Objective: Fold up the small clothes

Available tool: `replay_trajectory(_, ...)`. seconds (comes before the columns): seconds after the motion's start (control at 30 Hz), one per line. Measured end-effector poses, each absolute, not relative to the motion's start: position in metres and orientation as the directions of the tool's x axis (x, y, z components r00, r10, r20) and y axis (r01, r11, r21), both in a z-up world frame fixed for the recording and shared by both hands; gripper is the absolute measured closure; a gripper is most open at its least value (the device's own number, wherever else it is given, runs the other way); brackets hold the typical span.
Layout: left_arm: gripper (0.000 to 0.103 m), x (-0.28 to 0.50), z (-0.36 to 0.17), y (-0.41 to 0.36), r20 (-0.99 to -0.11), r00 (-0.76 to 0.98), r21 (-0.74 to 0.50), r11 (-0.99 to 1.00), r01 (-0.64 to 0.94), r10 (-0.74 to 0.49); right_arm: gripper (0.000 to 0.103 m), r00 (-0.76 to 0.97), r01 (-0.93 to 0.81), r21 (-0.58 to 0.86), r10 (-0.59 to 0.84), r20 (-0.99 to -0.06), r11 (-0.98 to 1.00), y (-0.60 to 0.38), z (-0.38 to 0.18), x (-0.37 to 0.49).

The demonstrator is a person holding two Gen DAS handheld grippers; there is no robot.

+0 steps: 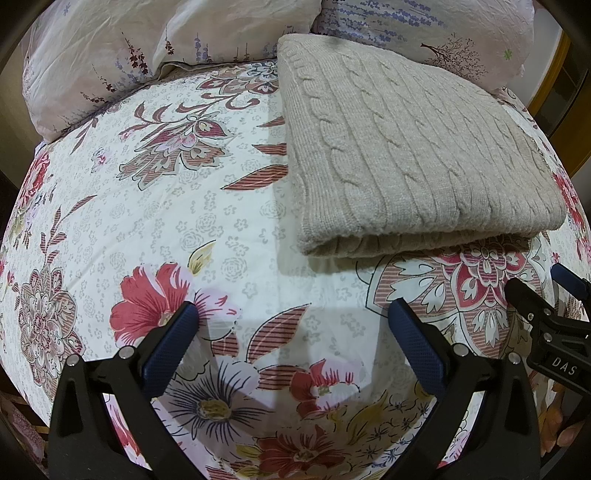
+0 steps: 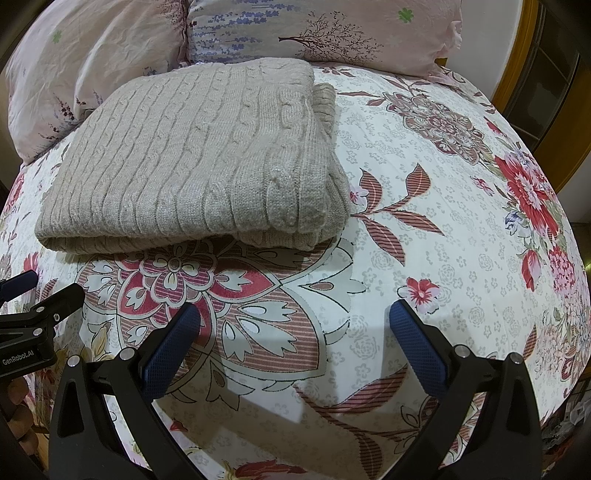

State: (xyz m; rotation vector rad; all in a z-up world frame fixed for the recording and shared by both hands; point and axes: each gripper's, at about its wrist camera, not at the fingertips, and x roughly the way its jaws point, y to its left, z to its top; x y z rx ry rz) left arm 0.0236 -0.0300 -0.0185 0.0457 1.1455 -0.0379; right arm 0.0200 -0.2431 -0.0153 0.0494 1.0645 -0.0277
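A beige cable-knit sweater [image 1: 406,155] lies folded into a thick rectangle on the floral bedsheet [image 1: 229,229]. It also shows in the right wrist view [image 2: 199,166], with its folded edge toward me. My left gripper [image 1: 293,314] is open and empty, hovering over the sheet just in front and to the left of the sweater. My right gripper [image 2: 295,314] is open and empty, in front and to the right of the sweater. The right gripper shows at the right edge of the left wrist view [image 1: 546,314]; the left one shows at the left edge of the right wrist view [image 2: 33,317].
Pale floral pillows [image 1: 147,40] lie behind the sweater at the head of the bed, and they also show in the right wrist view [image 2: 295,33]. A wooden frame [image 2: 524,70] stands at the far right. The floral sheet [image 2: 443,221] spreads to the right of the sweater.
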Motion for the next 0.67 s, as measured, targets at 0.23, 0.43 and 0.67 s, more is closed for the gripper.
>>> replay_trajectory(0.23, 0.002, 0.0234, -0.0184, -0.0305, -0.912, 0.410, 0.016, 0.999, 0.051, -0.007, 0.001, 0.484, 0.046, 0.027, 0.001, -0.875, 0.999, -0.2428, -0.0153, 0.0201)
replay_trajectory(0.43, 0.002, 0.0246, -0.0181, -0.0306, -0.913, 0.408, 0.016, 0.999, 0.049, -0.006, 0.001, 0.485, 0.048, 0.027, 0.001, -0.875, 0.998, -0.2428, -0.0154, 0.0199)
replay_trajectory(0.67, 0.002, 0.0258, -0.0179, -0.0312, -0.912, 0.410, 0.017, 0.999, 0.052, -0.006, 0.001, 0.485, 0.047, 0.027, 0.001, -0.875, 0.999, -0.2432, -0.0153, 0.0202)
